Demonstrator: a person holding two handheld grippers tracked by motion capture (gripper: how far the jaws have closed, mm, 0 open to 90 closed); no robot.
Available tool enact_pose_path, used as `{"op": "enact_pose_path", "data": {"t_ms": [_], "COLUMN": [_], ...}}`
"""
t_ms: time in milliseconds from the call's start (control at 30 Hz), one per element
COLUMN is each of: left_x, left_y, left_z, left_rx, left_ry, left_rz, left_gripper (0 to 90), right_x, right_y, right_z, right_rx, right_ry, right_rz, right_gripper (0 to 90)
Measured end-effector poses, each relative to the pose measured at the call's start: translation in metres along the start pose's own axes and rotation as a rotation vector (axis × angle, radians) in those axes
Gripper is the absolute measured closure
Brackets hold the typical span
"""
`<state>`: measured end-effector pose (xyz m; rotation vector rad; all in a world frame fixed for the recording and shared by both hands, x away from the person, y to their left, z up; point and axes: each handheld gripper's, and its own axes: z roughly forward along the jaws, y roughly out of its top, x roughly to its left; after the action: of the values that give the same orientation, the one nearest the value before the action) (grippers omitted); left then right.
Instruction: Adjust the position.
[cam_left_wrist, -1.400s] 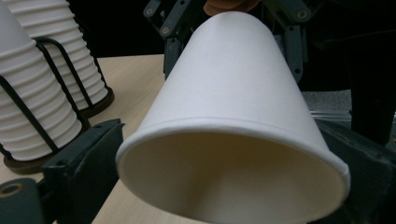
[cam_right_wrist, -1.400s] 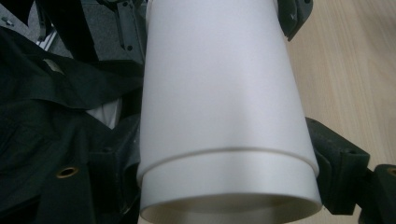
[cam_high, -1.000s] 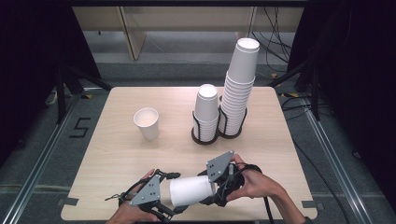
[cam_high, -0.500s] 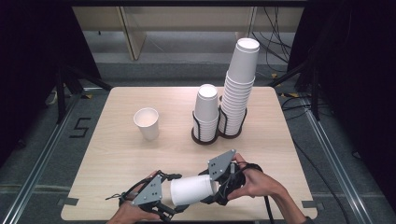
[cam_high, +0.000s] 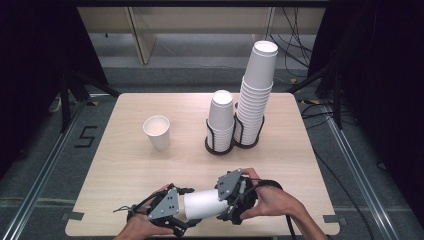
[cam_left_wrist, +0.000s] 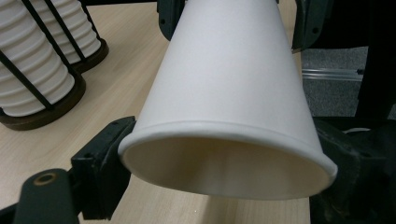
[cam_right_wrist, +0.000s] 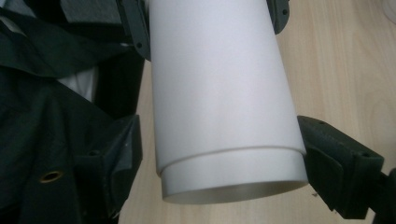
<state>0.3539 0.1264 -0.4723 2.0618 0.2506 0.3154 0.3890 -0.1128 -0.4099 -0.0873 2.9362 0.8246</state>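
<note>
A white paper cup (cam_high: 202, 204) lies on its side, held just above the table's front edge between the two grippers. My left gripper (cam_high: 187, 209) takes its rim end. In the left gripper view the jaws have just been closing, and they now press both sides of the cup (cam_left_wrist: 229, 84) at the rim, so the left gripper (cam_left_wrist: 224, 158) is shut on it. My right gripper (cam_high: 226, 199) holds the base end. In the right gripper view the cup (cam_right_wrist: 219, 84) sits between its jaws, and the right gripper (cam_right_wrist: 219, 158) is shut on it.
A single white cup (cam_high: 156, 131) stands upright at mid-left on the wooden table (cam_high: 125, 165). Behind the grippers a black wire holder (cam_high: 220, 146) carries a short stack of cups (cam_high: 220, 112) and a tall stack (cam_high: 256, 92). Dark stands flank the table.
Both hands and the cup have kept their place. The left gripper's jaws have drawn in on the cup's rim end.
</note>
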Motion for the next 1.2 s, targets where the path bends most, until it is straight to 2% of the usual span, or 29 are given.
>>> {"op": "enact_pose_path", "data": {"t_ms": [33,100,133,167,200,267,300,367,400,500,533,567,600,633,700,767,800,833,867,900,933,1067,1133,1200], "left_x": [-0.001,-0.002,-0.003,-0.004,-0.004,-0.005,-0.005,-0.006,-0.006,-0.006,-0.006,-0.006,-0.005,-0.005,-0.002,0.0,0.001,0.003,0.004,0.006,0.007,0.01,0.01,0.01], "left_y": [0.0,0.0,0.0,0.001,0.001,0.002,0.003,0.004,0.004,0.004,0.004,0.004,0.003,0.003,0.001,0.001,0.001,0.0,-0.001,-0.002,-0.003,-0.004,-0.004,-0.005], "left_z": [0.001,0.003,0.003,0.004,0.005,0.005,0.005,0.005,0.005,0.005,0.004,0.004,0.004,0.003,0.001,-0.002,-0.003,-0.004,-0.006,-0.008,-0.008,-0.01,-0.01,-0.009], "left_rx": [0.009,0.034,0.048,0.05,0.053,0.068,0.07,0.065,0.059,0.063,0.076,0.07,0.054,0.024,-0.03,-0.083,-0.114,-0.139,-0.168,-0.18,-0.21,-0.242,-0.249,-0.257], "left_ry": [-0.001,0.006,0.006,0.006,0.001,0.008,0.011,0.007,0.005,0.001,0.0,0.002,0.007,0.007,0.018,0.031,0.032,0.033,0.03,0.03,0.031,0.039,0.031,0.02], "left_rz": [0.003,0.005,0.008,0.008,0.006,0.02,0.021,0.021,0.015,0.028,0.034,0.033,0.036,0.021,0.006,-0.027,-0.045,-0.056,-0.073,-0.08,-0.096,-0.156,-0.166,-0.172], "left_gripper": [15.5,15.5,15.5,15.5,15.5,15.5,15.5,15.5,15.5,15.4,15.4,15.1,14.3,13.1,10.4,8.2,7.1,5.9,6.2,6.9,7.0,7.4,6.8,6.4], "right_x": [0.0,0.003,0.004,0.006,0.006,0.009,0.007,0.007,0.007,0.013,0.008,0.006,0.007,0.005,0.004,-0.001,-0.002,-0.005,-0.006,-0.011,-0.014,-0.022,-0.022,-0.021], "right_y": [0.003,0.006,0.009,0.01,0.012,0.015,0.017,0.019,0.021,0.021,0.022,0.022,0.022,0.021,0.018,0.014,0.01,0.007,0.003,0.0,-0.004,-0.015,-0.016,-0.015], "right_z": [0.002,0.006,0.008,0.009,0.012,0.016,0.02,0.023,0.024,0.028,0.03,0.031,0.031,0.031,0.028,0.024,0.021,0.019,0.015,0.012,0.009,-0.001,-0.003,-0.003], "right_rx": [0.043,0.078,0.084,0.117,0.131,0.16,0.147,0.155,0.156,0.194,0.175,0.168,0.169,0.16,0.13,0.069,0.049,0.005,-0.03,-0.069,-0.096,-0.213,-0.256,-0.27], "right_ry": [-0.037,-0.056,-0.067,-0.075,-0.083,-0.088,-0.078,-0.072,-0.079,-0.089,-0.083,-0.093,-0.091,-0.09,-0.073,-0.047,-0.041,-0.021,0.013,0.016,0.019,0.024,0.049,0.056], "right_rz": [-0.054,-0.067,-0.089,-0.085,-0.104,-0.094,-0.14,-0.157,-0.187,-0.122,-0.182,-0.218,-0.205,-0.214,-0.15,-0.129,-0.086,-0.089,-0.034,-0.064,-0.05,-0.006,0.008,0.002], "right_gripper": [18.4,17.8,19.0,19.4,19.0,19.6,19.7,20.2,20.4,21.6,23.1,23.5,23.6,23.5,23.3,23.2,23.1,23.2,23.2,23.2,23.2,23.0,23.0,23.0]}}
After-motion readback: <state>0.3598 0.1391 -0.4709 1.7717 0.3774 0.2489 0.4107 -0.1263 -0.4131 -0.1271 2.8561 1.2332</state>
